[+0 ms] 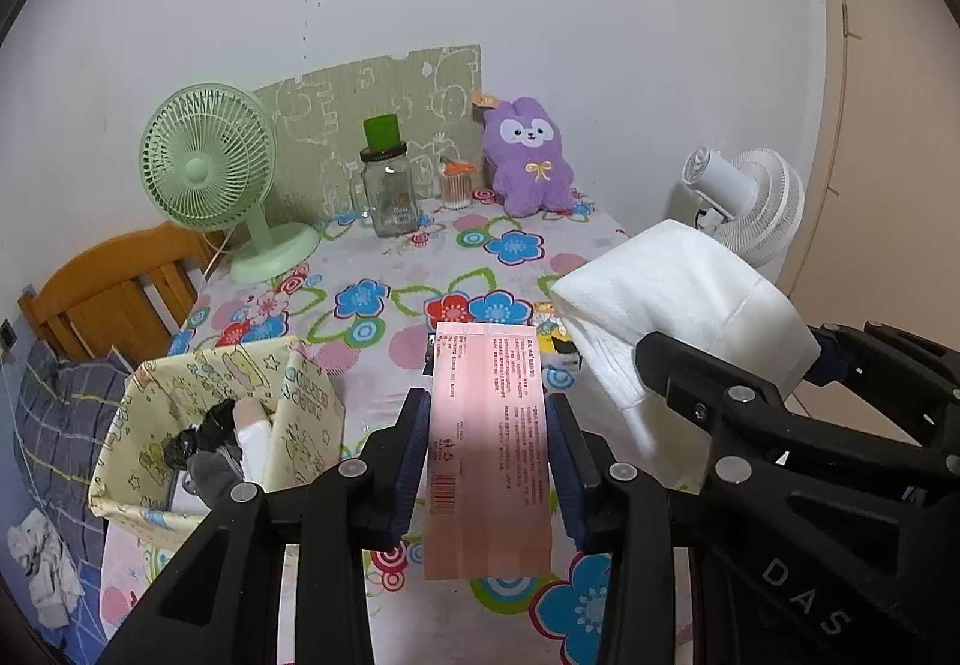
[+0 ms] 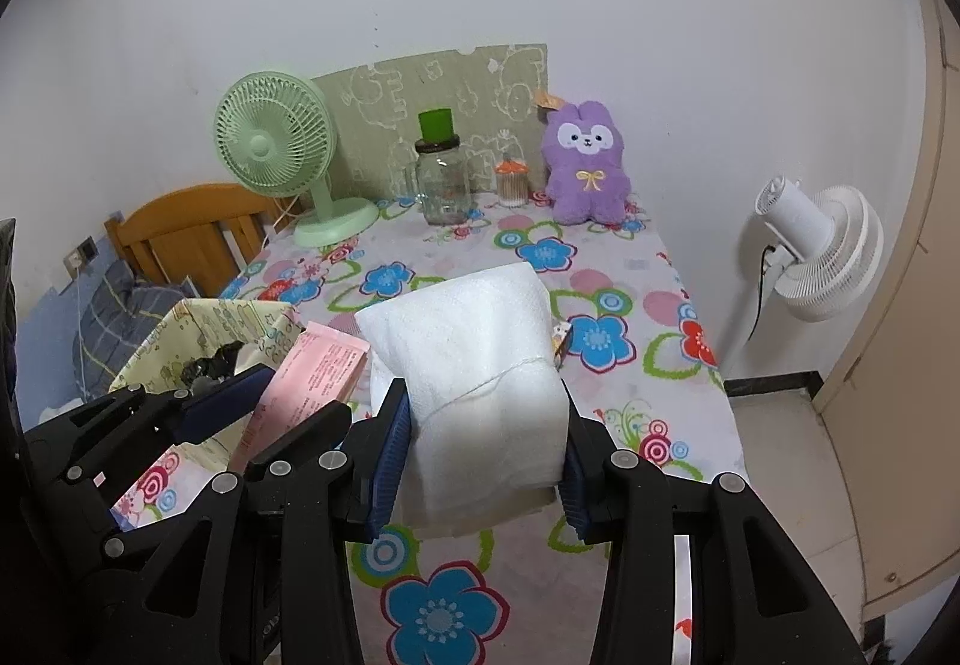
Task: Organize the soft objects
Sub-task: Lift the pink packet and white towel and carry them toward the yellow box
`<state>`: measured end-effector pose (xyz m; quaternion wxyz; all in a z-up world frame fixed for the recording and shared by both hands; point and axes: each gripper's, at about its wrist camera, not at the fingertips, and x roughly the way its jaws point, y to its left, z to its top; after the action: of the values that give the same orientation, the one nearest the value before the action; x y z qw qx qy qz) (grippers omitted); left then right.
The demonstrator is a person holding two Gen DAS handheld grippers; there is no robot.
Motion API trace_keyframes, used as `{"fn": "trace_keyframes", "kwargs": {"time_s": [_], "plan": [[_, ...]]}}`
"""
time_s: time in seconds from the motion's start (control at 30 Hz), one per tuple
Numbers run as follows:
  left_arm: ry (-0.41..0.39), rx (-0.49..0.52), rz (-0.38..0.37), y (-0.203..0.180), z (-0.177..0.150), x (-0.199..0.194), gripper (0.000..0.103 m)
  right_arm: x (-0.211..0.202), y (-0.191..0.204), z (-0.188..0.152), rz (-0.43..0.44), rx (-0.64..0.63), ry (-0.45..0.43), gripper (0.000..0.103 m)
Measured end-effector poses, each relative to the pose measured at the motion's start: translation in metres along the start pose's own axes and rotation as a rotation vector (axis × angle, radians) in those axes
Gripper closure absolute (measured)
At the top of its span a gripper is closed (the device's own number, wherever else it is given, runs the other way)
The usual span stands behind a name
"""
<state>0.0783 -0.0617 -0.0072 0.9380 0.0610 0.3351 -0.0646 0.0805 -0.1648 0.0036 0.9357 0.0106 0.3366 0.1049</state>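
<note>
Pink, flat and printed with small text: a soft packet (image 1: 489, 443) clamped between the blue pads of the left gripper (image 1: 489, 461), lower centre of the left wrist view, hanging clear of the flowered tablecloth (image 1: 384, 299). White and squashy beside it: a tissue bundle (image 2: 486, 383) pinched in the right gripper (image 2: 483, 461), centre of the right wrist view, pads pressed into both flanks, a thin thread across its front. Both loads aloft, neither touching the table.

Step in hand, by judgement: carrying two soft items toward the yellow patterned fabric basket (image 1: 228, 425), lower left of the left wrist view, already holding dark socks or similar and something pale. Next move, likely: swing each load over the basket's open mouth, lower, then part the jaws, one at a time to avoid a collision, since the two grippers sit close together. Purple plush toy (image 1: 528, 155) upright at the far edge of the table, upper centre-right, seemingly still to be sorted.

Shown only in the left wrist view: the basket's contents, the barcode on the packet, crumpled cloth on the floor at lower left. Shown only in the right wrist view: the white fan (image 2: 822, 251) whole, with its cord down the wall, at the right, plus the packet seen edge-on at middle left, near the basket rim.
</note>
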Motion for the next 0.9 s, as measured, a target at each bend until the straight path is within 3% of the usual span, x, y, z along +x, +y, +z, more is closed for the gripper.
{"fn": "trace_keyframes", "kwargs": {"time_s": [0.9], "plan": [[0.01,-0.01,0.028,0.074,0.012,0.008,0.064,0.034,0.07,0.034,0.047,-0.068,0.057,0.056]]}}
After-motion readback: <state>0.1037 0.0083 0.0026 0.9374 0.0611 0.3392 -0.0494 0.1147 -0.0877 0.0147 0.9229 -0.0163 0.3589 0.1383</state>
